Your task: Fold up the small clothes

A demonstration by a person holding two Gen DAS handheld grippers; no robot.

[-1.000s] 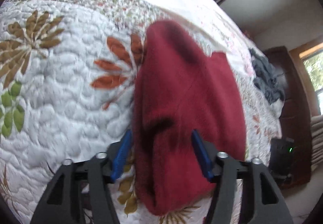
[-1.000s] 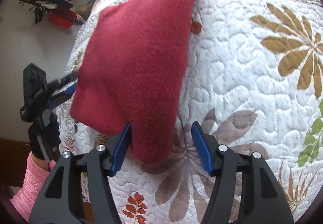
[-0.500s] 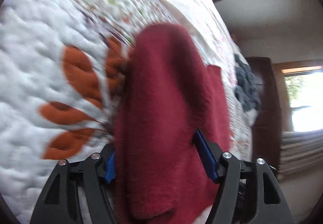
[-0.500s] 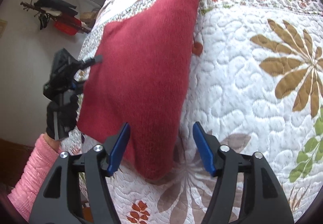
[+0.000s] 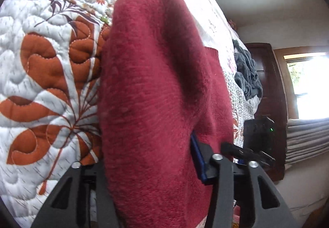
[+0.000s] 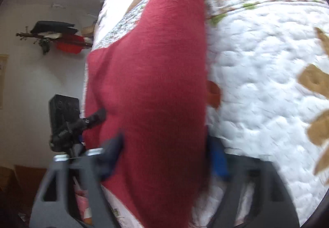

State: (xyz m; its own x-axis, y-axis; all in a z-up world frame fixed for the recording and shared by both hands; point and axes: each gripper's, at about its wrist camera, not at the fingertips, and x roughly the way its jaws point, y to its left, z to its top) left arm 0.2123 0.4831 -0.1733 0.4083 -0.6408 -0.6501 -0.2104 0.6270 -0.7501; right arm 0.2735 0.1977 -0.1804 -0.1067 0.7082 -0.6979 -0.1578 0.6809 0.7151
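1. Red knit fabric fills the middle of both views: a small sweater (image 5: 156,92) lies on a quilt (image 5: 41,75), running from the near edge at 6 o'clock toward its ribbed end at 12 o'clock.
2. White quilting with rust-orange leaves shows at 9 o'clock in the left wrist view; a band of small flowers crosses at 11 o'clock.
3. Left gripper (image 5: 148,168): its jaws stand wide, one on each side of the near end of the sweater. The blue pad (image 5: 197,163) on the 4 o'clock side is just beside the fabric; the other finger is hidden behind the cloth. I cannot tell whether the fingers press the fabric.
4. Right gripper (image 6: 164,158): the right wrist view is blurred. Its jaws are also spread wide around the sweater's near part, with a blue finger (image 6: 219,161) at 4 o'clock at the cloth's edge. A firm pinch cannot be made out.
5. From the right wrist view, the left gripper (image 6: 90,120) shows at 8 o'clock, its tip touching the sweater's side edge.
6. From the left wrist view, the right gripper (image 5: 248,153) shows at 4 o'clock, at the sweater's far side.
7. Grey cloth (image 5: 246,71) sits heaped on the bed at 2 o'clock, well apart from the sweater, beside dark wooden furniture (image 5: 271,88) and a bright window (image 5: 308,86).
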